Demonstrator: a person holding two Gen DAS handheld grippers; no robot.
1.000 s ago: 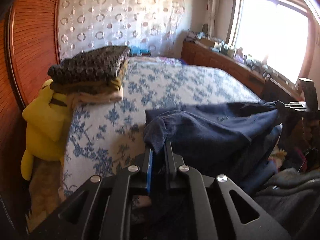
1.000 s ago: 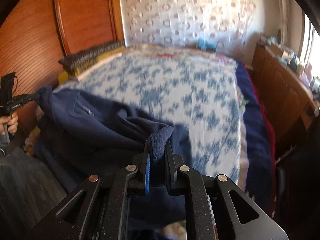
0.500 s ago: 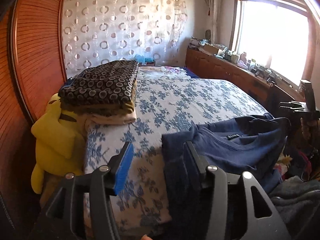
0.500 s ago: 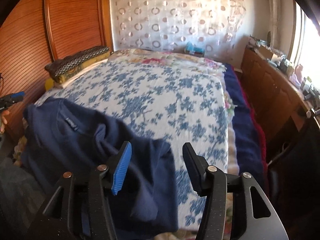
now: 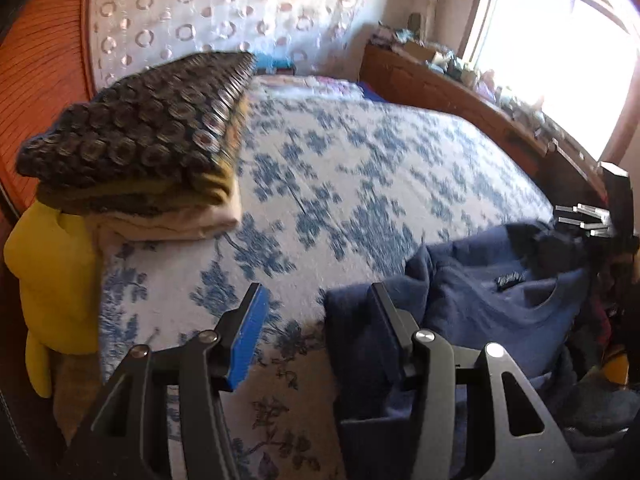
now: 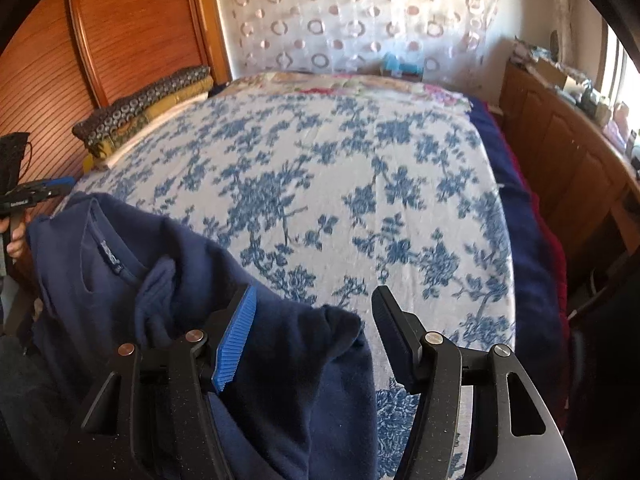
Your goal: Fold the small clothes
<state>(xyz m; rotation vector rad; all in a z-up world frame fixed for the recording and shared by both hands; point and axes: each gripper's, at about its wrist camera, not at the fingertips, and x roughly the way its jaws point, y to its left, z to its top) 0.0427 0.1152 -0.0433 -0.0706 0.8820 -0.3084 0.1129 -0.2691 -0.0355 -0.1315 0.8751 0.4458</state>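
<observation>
Bedspread [image 6: 360,184]: sweater [image 6: 120,280] perhaps touching gripper [image 6: 312,320]

In the left wrist view the bed [image 5: 360,168] fills the middle of the frame. A stack of folded clothes [image 5: 140,148] sits on its upper-left part, and beside and below that stack, at the left edge, a soft toy [image 5: 52,280] leans off the bed's side. A sweater [image 5: 480,300] lies on the bed's lower-right corner, its edge under the right finger of the left gripper [image 5: 316,316]. A cabinet [image 5: 460,92] runs along the bed's right side, below the window [image 5: 560,52]. A curtain [image 5: 240,12] hangs behind the bed, upper middle.

In the right wrist view the sweater [image 6: 160,280] lies lower left, partly between the fingers of the right gripper [image 6: 312,320].
</observation>
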